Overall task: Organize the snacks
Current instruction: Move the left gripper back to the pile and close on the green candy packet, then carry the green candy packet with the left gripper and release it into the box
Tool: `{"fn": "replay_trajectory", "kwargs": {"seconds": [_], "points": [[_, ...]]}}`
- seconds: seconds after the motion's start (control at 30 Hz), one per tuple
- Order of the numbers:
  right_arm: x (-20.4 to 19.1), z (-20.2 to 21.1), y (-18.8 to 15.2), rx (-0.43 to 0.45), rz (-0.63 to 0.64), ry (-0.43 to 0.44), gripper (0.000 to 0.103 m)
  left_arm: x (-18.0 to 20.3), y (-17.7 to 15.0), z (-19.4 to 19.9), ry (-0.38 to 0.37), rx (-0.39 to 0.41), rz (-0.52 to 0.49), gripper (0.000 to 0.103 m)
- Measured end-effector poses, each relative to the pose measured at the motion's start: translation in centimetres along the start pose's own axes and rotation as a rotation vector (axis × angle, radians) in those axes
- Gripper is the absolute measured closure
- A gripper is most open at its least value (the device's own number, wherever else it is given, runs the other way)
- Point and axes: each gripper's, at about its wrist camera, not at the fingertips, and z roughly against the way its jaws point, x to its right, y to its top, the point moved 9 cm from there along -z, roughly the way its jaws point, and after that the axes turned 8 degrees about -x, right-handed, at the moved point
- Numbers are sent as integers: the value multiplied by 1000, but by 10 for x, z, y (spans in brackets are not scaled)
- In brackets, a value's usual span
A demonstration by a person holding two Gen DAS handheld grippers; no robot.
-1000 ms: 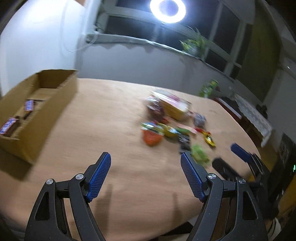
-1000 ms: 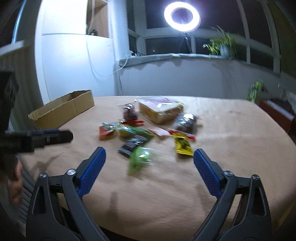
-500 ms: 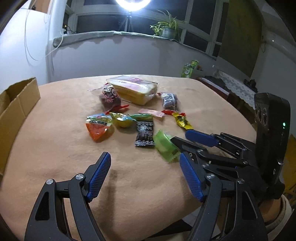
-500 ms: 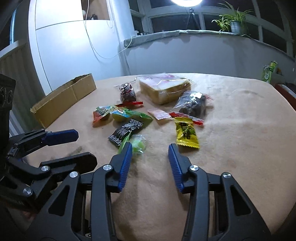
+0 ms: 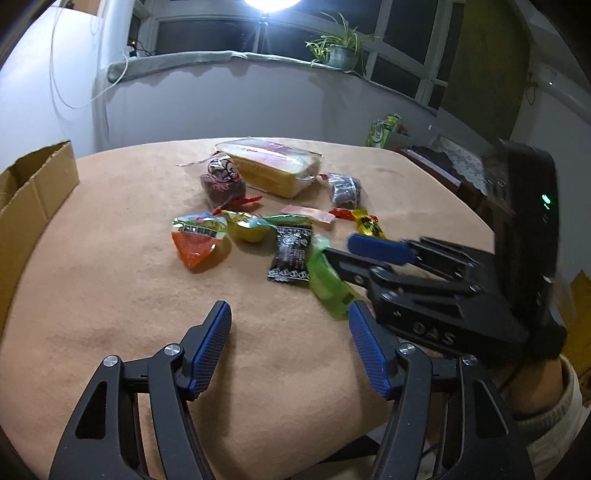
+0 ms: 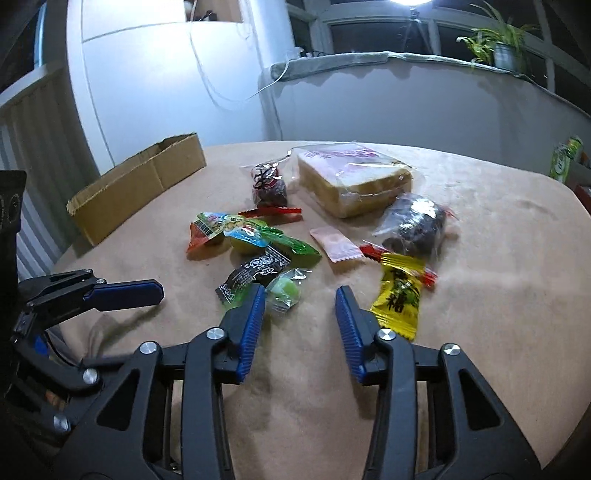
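Right tool (image 6: 300,297) closing beside the green candy (image 6: 283,292), nothing between its jaws – it may pinch air; left tool (image 5: 290,314) closing, empty.

We see a potted plant (image 5: 338,51) on the sill (image 5: 192,61), a ring light (image 5: 271,3) and a white cable (image 6: 221,88).

1. The raised letters "DAS" are seen on the black body of the right gripper (image 5: 338,253), in the left wrist view.
2. Chinese characters are printed on the yellow candy wrapper (image 6: 399,298) and the black sachet (image 5: 291,254); they cannot be read.
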Motion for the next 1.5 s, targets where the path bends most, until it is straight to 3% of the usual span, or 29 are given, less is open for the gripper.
{"fn": "replay_trajectory", "kwargs": {"seconds": [0.03, 0.33, 0.57, 0.67, 0.83, 0.87, 0.97, 1.0, 1.03, 1.1, 1.5], "points": [[-2, -1, 0, -3, 12, -2, 85, 2, -1, -1, 4, -4, -7, 38], [10, 16, -17, 34, -46, 29, 96, 13, 4, -21, 57, -42, -67, 42], [10, 29, -30, 34, -69, 45, 96, 11, 8, -24, 97, -33, -91, 81], [7, 26, -25, 32, -52, 26, 94, 10, 7, -22, 86, -31, -88, 82], [8, 15, -12, 15, -45, -20, 57, 5, 6, -17, 59, -20, -63, 82], [9, 14, -10, 16, -47, -40, 56, 2, 6, -15, 54, -16, -57, 82], [12, 7, -5, 7, -54, -65, 56, -2, 6, -8, 45, -3, -40, 82], [13, 5, -3, 11, -62, -66, 59, -2, 6, -6, 42, 1, -36, 82], [14, 5, -3, 14, -62, -70, 68, -3, 7, -4, 37, 5, -31, 82], [15, 5, -3, 18, -56, -85, 72, -4, 7, -2, 31, 11, -29, 82], [14, 32, -9, 98, -99, -80, 79, -11, 7, 15, 11, 56, -6, 82]]}}
